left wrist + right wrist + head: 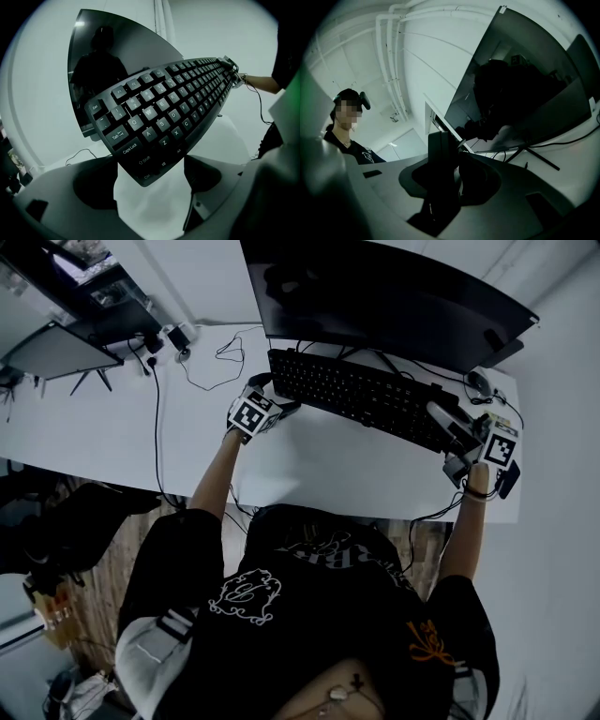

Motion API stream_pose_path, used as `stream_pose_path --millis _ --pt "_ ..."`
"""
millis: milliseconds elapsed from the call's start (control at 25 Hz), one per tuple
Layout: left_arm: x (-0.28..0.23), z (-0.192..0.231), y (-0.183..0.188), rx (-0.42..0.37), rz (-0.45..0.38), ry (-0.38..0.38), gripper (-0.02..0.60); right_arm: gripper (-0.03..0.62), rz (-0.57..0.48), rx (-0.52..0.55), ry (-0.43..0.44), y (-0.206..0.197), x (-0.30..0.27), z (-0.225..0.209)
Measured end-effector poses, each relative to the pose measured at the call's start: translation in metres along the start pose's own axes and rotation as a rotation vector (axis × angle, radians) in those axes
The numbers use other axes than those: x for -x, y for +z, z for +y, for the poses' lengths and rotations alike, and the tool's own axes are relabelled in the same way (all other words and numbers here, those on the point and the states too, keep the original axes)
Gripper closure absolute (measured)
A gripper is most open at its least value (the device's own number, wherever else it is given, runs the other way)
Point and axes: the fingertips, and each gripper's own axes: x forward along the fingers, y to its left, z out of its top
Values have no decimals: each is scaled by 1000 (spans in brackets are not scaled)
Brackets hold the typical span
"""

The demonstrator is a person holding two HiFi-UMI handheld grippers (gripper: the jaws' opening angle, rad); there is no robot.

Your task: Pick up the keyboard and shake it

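The keyboard (366,395) is black and long, a full-size one with many rows of low keys. It lies across the space in front of the big dark monitor (375,287), over the back part of the white desk (309,465). The person holds it at its two short ends, one gripper on each end.

In the left gripper view, the keyboard (164,108) stretches away from the camera. The white letters on the keys are easy to read: Esc, Tab, Caps Lock, Shift, Ctrl, then Q, W, E, R. Its near corner is rounded. This corner sits between the jaws of the left gripper (151,159), and both dark pads touch its edges, so the gripper is closed on the keyboard's left end. White desk shows under the corner, and the keyboard looks tilted.

In the right gripper view, the keyboard (440,159) is seen from its edge, as a thin dark slab that stands upright. The right gripper (447,164) has its jaws rather narrow and they clamp this slab from both sides. The monitor (525,93) stands behind, on a thin stand.

From the head view, the left gripper (281,409) is at the keyboard's left end and the right gripper (448,427) is at its right end. A mouse (478,382) lies just behind the right end.
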Motion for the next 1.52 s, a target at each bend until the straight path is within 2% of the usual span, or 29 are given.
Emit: stream_pose_path --millis 320,560,760,920,1040,1120,1200,1320,1520 --pt "6 -18 -31 9 103 -92 137 465 -40 -253 -10 -23 6 -40" --pt "10 -23 -71 17 191 -98 138 465 -47 -462 -44 -63 1 -88" --pt "8 -23 -60 83 112 -98 138 465 -56 -594 -104 -90 -3 -131" --pt "8 -19 -52 78 95 -89 138 473 -65 -672 -176 -107 3 -164" --pt "11 -21 -53 85 93 -95 138 477 -60 -685 -239 -118 11 -185" --pt "12 -23 -55 95 93 -99 138 474 -46 -654 -280 -121 14 -194" --pt "12 -25 -56 118 84 -102 138 462 -13 -605 -356 -124 17 -207" --pt "12 -32 -53 148 67 -112 138 441 15 -596 -418 -130 18 -225" --pt "11 -50 -47 118 63 -151 138 400 27 -508 -491 -127 14 -238"
